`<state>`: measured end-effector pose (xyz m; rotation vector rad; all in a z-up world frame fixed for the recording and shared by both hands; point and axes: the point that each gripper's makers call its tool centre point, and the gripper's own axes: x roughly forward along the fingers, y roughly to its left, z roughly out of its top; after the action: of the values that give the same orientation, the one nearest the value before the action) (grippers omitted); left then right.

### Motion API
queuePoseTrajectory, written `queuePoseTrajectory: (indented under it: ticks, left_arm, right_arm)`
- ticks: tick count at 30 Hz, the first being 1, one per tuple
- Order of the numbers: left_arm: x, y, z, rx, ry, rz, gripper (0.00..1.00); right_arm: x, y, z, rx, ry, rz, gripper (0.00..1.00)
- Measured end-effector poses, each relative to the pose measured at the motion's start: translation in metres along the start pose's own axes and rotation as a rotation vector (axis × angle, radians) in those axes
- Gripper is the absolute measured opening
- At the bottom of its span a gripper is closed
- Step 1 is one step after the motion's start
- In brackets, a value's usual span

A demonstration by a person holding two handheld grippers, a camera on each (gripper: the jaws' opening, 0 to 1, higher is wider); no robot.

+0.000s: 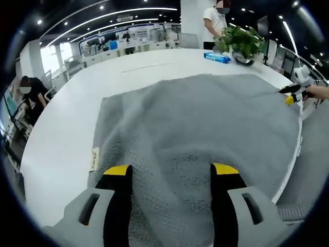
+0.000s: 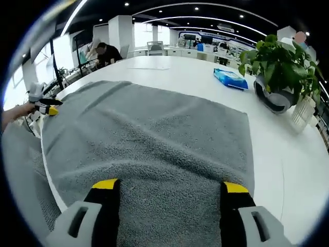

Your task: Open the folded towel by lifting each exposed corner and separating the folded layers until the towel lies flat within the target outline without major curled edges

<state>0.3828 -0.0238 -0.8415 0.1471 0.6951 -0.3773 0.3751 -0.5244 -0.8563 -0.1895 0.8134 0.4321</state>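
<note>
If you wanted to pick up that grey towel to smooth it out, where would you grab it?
Probably at a corner or edge, not the middle. The towel lies spread over the white table, its near side draping past the table's rim, so cloth there is free to pinch. I would come in from that side, fingers above and below the hem. The middle is bunched into a soft ridge and offers only loose folds.

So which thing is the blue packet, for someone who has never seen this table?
Start at the white table with the grey towel spread on it. Beyond the towel stands a potted plant. The blue packet lies flat beside it, the one bright blue thing on the tabletop.
</note>
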Motion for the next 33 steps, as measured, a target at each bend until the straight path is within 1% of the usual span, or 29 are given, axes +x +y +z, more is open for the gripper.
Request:
queuePoseTrajectory:
  ticks: [7, 11, 14, 19, 26, 27, 28, 29, 30, 31, 32, 33]
  left_arm:
    - [0.022, 0.013, 0.016, 0.004, 0.011, -0.007, 0.62]
    - [0.031, 0.019, 0.023, 0.008, 0.019, -0.010, 0.62]
    - [0.037, 0.021, 0.027, 0.008, 0.013, -0.011, 0.62]
    - [0.041, 0.022, 0.031, 0.006, 0.007, -0.009, 0.62]
    - [0.041, 0.021, 0.030, -0.012, 0.002, 0.008, 0.62]
    - [0.039, 0.020, 0.031, -0.011, 0.002, 0.025, 0.62]
    - [0.037, 0.019, 0.032, 0.001, -0.005, 0.033, 0.62]
    - [0.034, 0.016, 0.036, 0.023, -0.016, 0.035, 0.63]
    - [0.029, 0.013, 0.045, 0.045, -0.053, 0.048, 0.64]
    - [0.024, 0.008, 0.052, 0.041, -0.087, 0.046, 0.65]
    - [0.017, 0.001, 0.059, 0.025, -0.108, 0.032, 0.66]
    - [0.011, -0.003, 0.064, 0.015, -0.124, 0.036, 0.68]
  right_arm:
    - [0.016, -0.010, 0.017, 0.003, -0.001, -0.002, 0.81]
    - [0.023, -0.017, 0.025, 0.002, -0.016, -0.002, 0.81]
    - [0.028, -0.019, 0.031, 0.003, -0.019, -0.004, 0.81]
    - [0.034, -0.024, 0.036, 0.008, -0.032, -0.009, 0.81]
    - [0.033, -0.025, 0.038, 0.022, -0.044, -0.016, 0.80]
    - [0.031, -0.025, 0.038, 0.033, -0.054, -0.015, 0.80]
    - [0.027, -0.025, 0.044, 0.095, -0.097, -0.021, 0.82]
    - [0.023, -0.024, 0.049, 0.127, -0.130, -0.019, 0.85]
    - [0.015, -0.022, 0.057, 0.153, -0.178, -0.015, 0.89]
    - [0.008, -0.021, 0.061, 0.152, -0.202, -0.020, 0.92]
    - [-0.001, -0.018, 0.063, 0.137, -0.211, -0.025, 0.94]
    - [-0.008, -0.017, 0.065, 0.118, -0.221, -0.037, 0.97]
